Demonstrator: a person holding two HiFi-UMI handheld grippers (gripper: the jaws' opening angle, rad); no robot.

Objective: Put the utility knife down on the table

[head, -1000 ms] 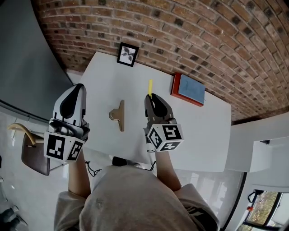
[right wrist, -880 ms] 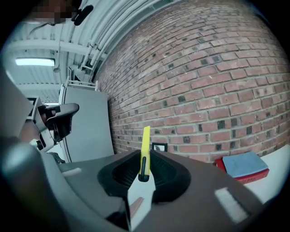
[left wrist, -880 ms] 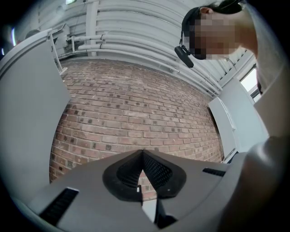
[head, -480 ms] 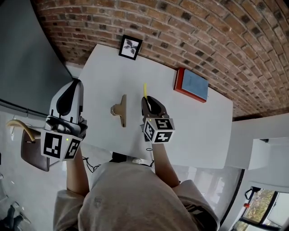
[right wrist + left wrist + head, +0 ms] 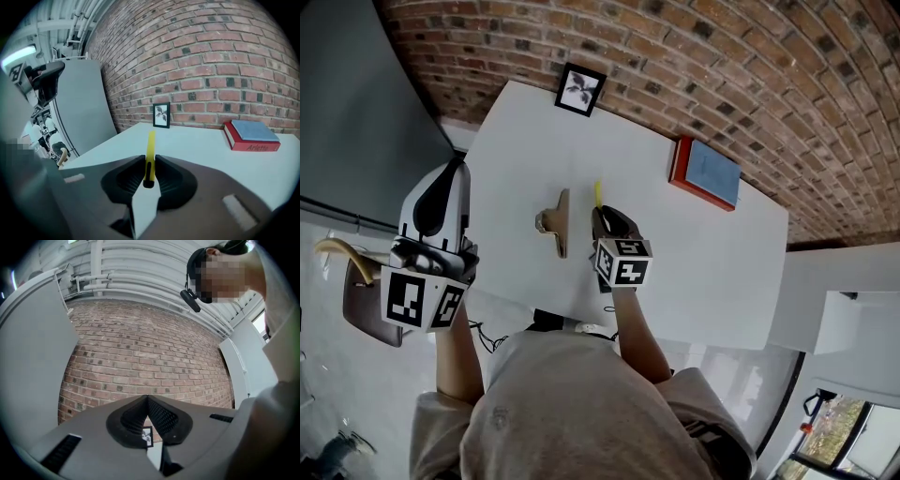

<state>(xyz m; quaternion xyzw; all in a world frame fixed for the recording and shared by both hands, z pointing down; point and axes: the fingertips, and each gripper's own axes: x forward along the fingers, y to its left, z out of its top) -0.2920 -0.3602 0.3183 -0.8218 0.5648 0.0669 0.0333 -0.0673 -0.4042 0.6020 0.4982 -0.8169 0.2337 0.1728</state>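
My right gripper (image 5: 602, 212) is shut on a slim yellow utility knife (image 5: 150, 154), which sticks forward out of the jaws over the white table (image 5: 675, 262). In the head view the knife's yellow tip (image 5: 598, 193) shows just past the jaws, low over the tabletop near its middle. My left gripper (image 5: 450, 178) hangs off the table's left edge, lifted and pointing at the brick wall; its jaws (image 5: 146, 401) are shut with nothing between them.
A tan metal clip (image 5: 557, 221) lies just left of the knife. A red and blue book (image 5: 705, 174) rests at the back right, a small framed picture (image 5: 580, 89) at the back. A brown chair (image 5: 358, 305) stands left of the table.
The right gripper has carried the knife forward and lower toward the tabletop, beside the clip. The left gripper has stayed about where it was.
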